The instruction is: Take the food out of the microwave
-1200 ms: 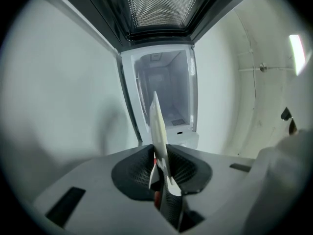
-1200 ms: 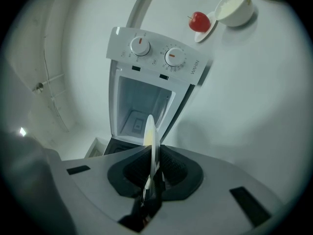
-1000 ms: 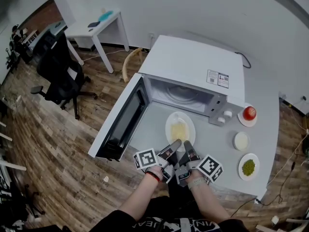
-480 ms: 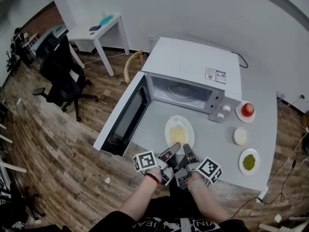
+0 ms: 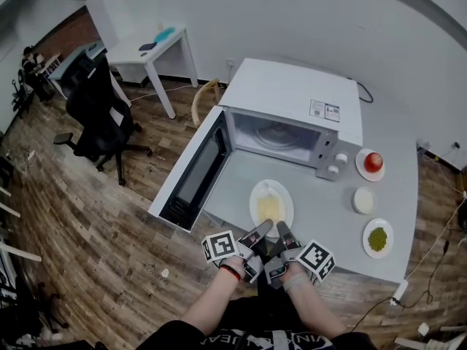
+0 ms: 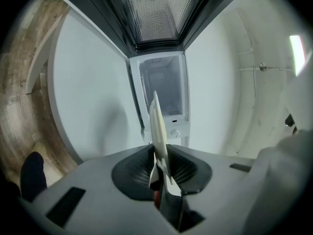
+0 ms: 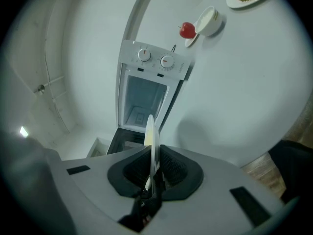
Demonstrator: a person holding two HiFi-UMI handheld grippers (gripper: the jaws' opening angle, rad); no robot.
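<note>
Grey tabletop (image 5: 328, 221), open microwave (image 5: 292, 100); only gripper views show your left hand-held gripper (image 6: 160, 163) and right hand-held gripper (image 7: 152, 168) clamping the plate (image 5: 285, 195).

**White, grey and a dash of red at the open microwave**

A white microwave (image 5: 295, 97), its door (image 5: 191, 175) framed in black around a dark window, stands on a pale grey bench (image 5: 332, 217). The white plate (image 5: 281, 194) bears pale yellow food (image 5: 268, 208). A red fruit (image 5: 373, 161) tops a white saucer (image 5: 362, 169), near a white bowl (image 5: 363, 200) and a white dish (image 5: 368, 232) of green morsels (image 5: 377, 239). The left tool (image 5: 263, 228) and right tool (image 5: 282, 229) are dark grey, each carrying black-and-white square markers. The floor (image 5: 87, 217) is brown wood plank, and the office chair (image 5: 98, 115) is black.
</note>
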